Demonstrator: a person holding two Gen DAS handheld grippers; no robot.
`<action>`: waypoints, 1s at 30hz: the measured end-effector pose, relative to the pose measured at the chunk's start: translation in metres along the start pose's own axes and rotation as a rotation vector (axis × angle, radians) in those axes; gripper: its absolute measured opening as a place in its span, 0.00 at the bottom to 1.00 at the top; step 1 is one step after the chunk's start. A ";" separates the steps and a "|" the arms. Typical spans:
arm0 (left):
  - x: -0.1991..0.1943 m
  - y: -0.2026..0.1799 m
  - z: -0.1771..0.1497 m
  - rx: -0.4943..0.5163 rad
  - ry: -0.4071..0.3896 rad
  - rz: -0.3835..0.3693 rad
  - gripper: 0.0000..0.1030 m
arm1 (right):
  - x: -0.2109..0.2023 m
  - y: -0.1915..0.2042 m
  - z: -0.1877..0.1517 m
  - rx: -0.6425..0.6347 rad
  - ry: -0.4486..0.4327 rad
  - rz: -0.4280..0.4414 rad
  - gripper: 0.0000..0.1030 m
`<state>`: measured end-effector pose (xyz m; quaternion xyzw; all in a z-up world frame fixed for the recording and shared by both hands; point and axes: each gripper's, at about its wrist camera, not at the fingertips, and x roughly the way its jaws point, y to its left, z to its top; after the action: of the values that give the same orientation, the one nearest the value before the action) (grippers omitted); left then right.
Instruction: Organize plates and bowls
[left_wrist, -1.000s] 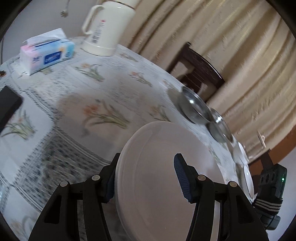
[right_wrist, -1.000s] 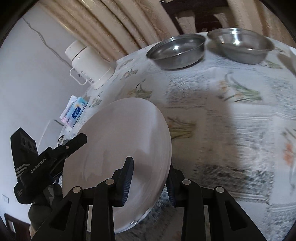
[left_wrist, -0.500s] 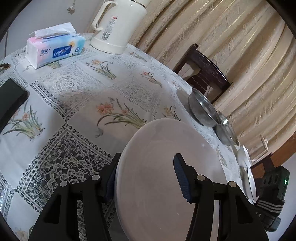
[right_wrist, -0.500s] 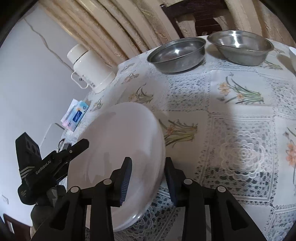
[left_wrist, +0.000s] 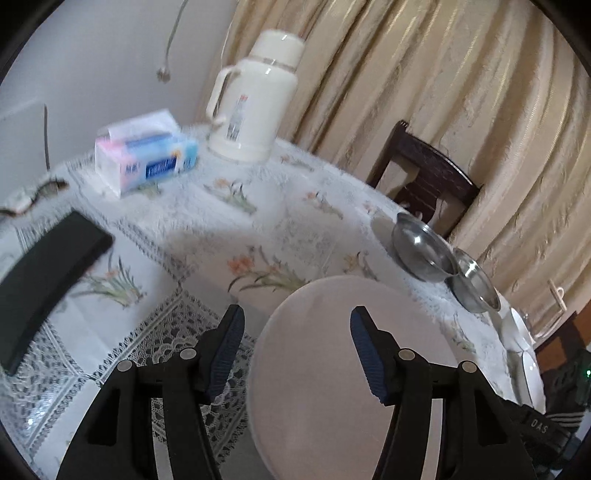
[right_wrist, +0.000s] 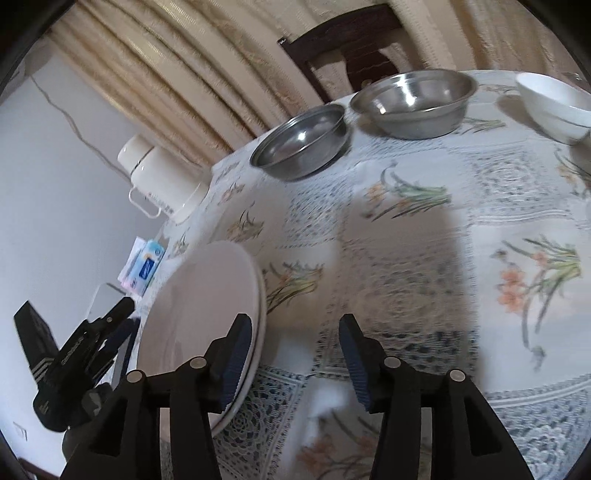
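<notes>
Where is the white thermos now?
In the left wrist view, the thermos stands at the table's far edge, right of the tissue box, before the curtain.

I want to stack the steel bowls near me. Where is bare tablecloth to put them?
Bare cloth lies between the white plates and the steel bowls, and right of the right gripper. Crowded: the far edge by the white bowl.

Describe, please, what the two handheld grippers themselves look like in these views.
Both the left gripper and the right gripper are matte black, with angular linkage arms, silver pivot screws and ribbed dark blue pads. White stripes and lettering mark the body.
</notes>
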<state>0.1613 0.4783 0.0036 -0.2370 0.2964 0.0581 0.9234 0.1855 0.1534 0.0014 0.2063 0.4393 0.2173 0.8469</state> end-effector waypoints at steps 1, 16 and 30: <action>-0.003 -0.005 0.001 0.011 -0.013 0.000 0.61 | -0.004 -0.003 0.000 0.006 -0.010 -0.001 0.52; -0.006 -0.115 -0.032 0.179 0.087 -0.180 0.68 | -0.072 -0.068 0.007 0.116 -0.139 -0.048 0.55; 0.024 -0.212 -0.080 0.272 0.292 -0.334 0.68 | -0.148 -0.151 0.014 0.192 -0.280 -0.201 0.56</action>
<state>0.1917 0.2528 0.0180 -0.1623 0.3882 -0.1706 0.8910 0.1483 -0.0542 0.0237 0.2694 0.3544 0.0582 0.8935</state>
